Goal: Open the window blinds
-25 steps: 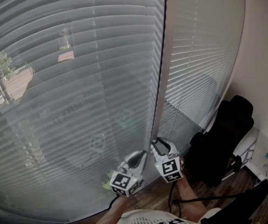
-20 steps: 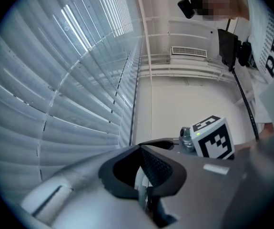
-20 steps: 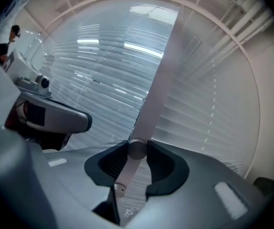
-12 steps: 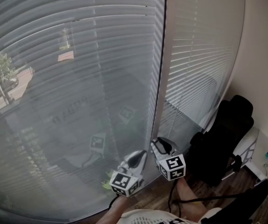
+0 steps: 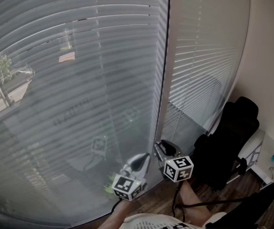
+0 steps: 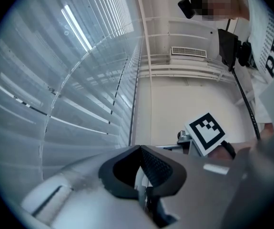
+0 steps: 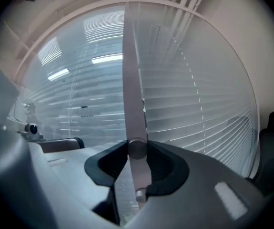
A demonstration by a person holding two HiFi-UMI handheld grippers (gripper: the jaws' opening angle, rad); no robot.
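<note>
- At the right edge of the wide grey slatted window blind point(image 5: 79, 80) hangs a thin pale tilt wand point(image 7: 133, 89). The right hand-held gripper point(image 7: 137, 149) is clenched on its lower end.
- Step in hand, I judge: twisting the wand to tilt the slats, which look only part open.
- The next move calls for rolling the wrist about the wand, with a firm grip and no downward pull.
- The left hand-held gripper point(image 6: 140, 156) hangs just beside, jaws together, apparently on nothing.
- Count: two blinds, including a narrower white blind point(image 5: 208, 56), one wand and two hand-held grippers.
</note>
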